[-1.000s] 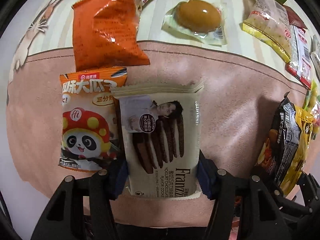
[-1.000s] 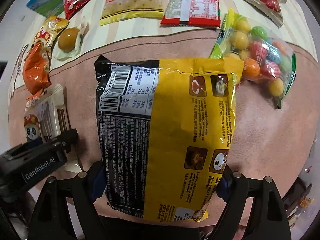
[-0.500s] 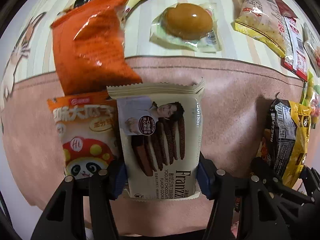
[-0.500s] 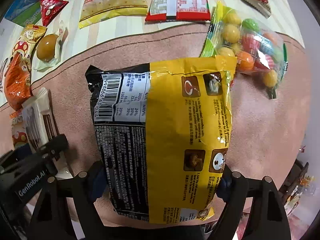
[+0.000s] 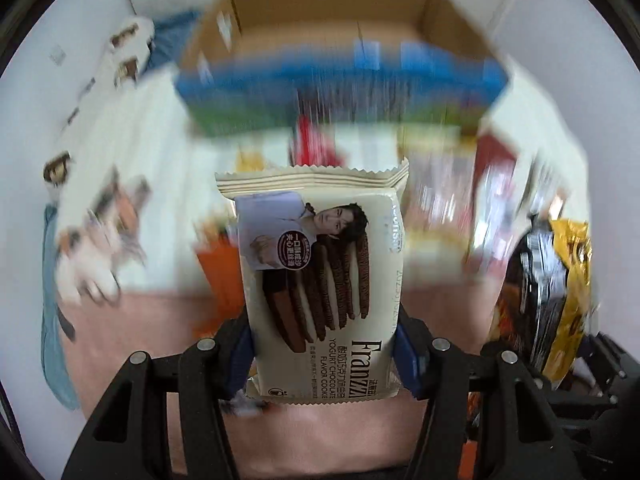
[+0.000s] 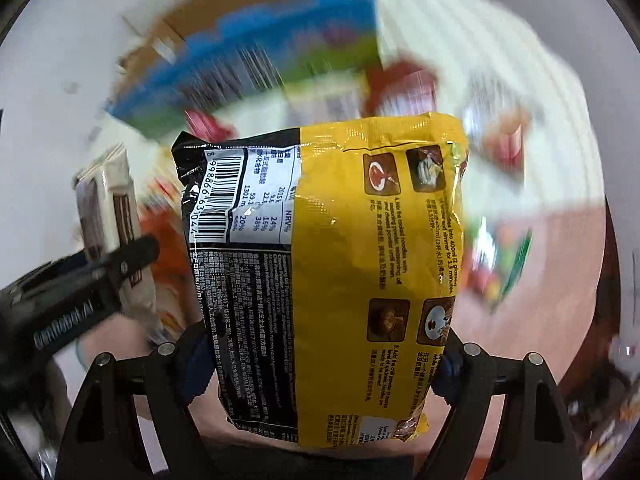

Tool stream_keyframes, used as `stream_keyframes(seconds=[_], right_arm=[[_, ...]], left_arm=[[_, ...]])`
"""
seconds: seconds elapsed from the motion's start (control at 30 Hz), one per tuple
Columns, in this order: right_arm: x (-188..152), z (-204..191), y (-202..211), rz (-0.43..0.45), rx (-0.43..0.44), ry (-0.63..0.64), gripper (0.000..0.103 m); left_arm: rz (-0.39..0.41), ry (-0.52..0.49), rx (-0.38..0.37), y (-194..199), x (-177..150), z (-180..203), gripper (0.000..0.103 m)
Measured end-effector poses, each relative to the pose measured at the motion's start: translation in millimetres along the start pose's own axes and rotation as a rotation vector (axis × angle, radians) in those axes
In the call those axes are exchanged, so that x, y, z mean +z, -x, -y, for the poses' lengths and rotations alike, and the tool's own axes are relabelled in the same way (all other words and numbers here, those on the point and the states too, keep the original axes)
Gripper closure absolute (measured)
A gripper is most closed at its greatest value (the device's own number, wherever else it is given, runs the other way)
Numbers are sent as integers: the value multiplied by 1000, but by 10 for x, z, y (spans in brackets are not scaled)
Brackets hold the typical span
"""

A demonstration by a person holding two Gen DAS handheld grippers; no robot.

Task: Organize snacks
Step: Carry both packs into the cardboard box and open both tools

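Left wrist view: the left gripper (image 5: pixel 324 356) has its jaws clamped on the cream cookie pack (image 5: pixel 320 280), frame centre, over the blurred pink mat (image 5: pixel 132 320).

Right wrist view: the right gripper (image 6: pixel 320 360) jaws grip the yellow-black noodle packet (image 6: pixel 328 272), centre frame; cardboard box (image 6: pixel 256 4) upper left.

Two wrist fisheyes, steeply downward and close, both with the cardboard box (image 5: pixel 340 28) beyond
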State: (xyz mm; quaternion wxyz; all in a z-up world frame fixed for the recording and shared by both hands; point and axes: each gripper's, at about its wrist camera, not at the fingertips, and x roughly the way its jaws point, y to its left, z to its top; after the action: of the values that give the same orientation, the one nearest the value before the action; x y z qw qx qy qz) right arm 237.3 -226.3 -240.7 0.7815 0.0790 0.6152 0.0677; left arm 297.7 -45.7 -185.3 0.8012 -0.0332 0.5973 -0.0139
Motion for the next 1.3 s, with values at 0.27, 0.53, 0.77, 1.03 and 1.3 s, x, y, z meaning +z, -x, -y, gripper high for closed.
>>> stream_keyframes(seconds=[0.27,0.53,0.77,1.03,1.3], right_arm=[[1333,-468,685,150,133,70,16],[2968,-655,141,113,98,105,16],[3596,-773,-907,-42,14,116,16],[3789,-679,-1528,-153,-42,118,16],[3985,-743,-1748,-167,-111,101,5]], left_arm=[[123,48,-106,683,1255,-204,47],[28,109,-103,8,2547,-439,46],[-190,150,-115,-1073,3014,-567,46],[-284,98,-95,-1615,3180,-468,45],[-254,108,-69,-1601,3277,-391,19]])
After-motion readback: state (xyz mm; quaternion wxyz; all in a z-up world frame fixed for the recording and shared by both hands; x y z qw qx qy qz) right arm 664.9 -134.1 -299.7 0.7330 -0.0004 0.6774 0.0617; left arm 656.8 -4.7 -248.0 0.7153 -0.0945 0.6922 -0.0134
